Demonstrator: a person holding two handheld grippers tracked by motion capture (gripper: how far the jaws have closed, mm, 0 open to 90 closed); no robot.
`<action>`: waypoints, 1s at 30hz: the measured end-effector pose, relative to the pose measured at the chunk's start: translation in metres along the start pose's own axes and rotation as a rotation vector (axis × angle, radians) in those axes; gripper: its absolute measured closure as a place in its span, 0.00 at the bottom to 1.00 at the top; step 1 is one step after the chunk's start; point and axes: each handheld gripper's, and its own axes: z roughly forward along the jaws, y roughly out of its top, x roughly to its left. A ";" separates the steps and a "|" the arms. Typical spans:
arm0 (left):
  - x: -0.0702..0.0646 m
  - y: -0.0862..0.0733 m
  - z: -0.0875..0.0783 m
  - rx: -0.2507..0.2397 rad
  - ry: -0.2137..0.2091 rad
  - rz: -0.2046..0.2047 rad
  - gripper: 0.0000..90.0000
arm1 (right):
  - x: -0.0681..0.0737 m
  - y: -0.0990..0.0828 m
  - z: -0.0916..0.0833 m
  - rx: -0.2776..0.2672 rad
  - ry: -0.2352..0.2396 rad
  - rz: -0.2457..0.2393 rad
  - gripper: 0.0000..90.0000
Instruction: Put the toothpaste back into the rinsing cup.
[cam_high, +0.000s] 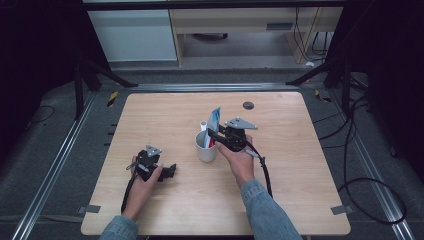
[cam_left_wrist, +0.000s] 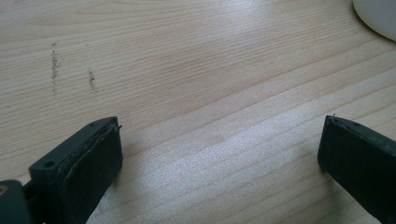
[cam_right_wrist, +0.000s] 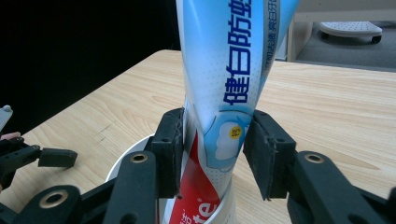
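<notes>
The toothpaste tube is standing nearly upright in the white cup near the middle of the table, its flat crimped end pointing up and its lower end down inside the cup. It is looking like a soft laminated plastic tube, glossy, printed blue and white above and red lower down, and twisting slightly along its length. I am judging it light and easy to dent; the slick skin is likely to slide under a weak pinch, while a hard one may squeeze the paste about. The flat faces of the mid-body, where the tube is still fairly thin, are seeming the best place to take hold.

The right gripper is closing its black jaws on exactly that part, just above the cup's rim, the rough pads pressing against the tube from both sides. Something white and slim is standing in the cup beside the tube in the high view; I cannot tell what it is.

The cup is looking like smooth glazed ceramic, round and probably heavy enough to stay put, though breakable if tipped.

The left gripper is resting low over bare pale wood-grain table, left of the cup, its jaws spread wide with nothing between them.
</notes>
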 end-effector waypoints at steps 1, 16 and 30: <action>0.000 0.000 0.000 0.000 0.000 0.000 0.00 | 0.000 0.000 0.000 -0.001 -0.001 0.001 0.64; 0.000 0.000 0.000 0.000 0.000 0.000 0.00 | 0.002 0.003 -0.005 0.025 -0.020 -0.002 0.45; 0.000 0.000 0.000 0.000 0.000 0.000 0.00 | 0.001 0.004 -0.007 0.032 -0.023 0.001 0.43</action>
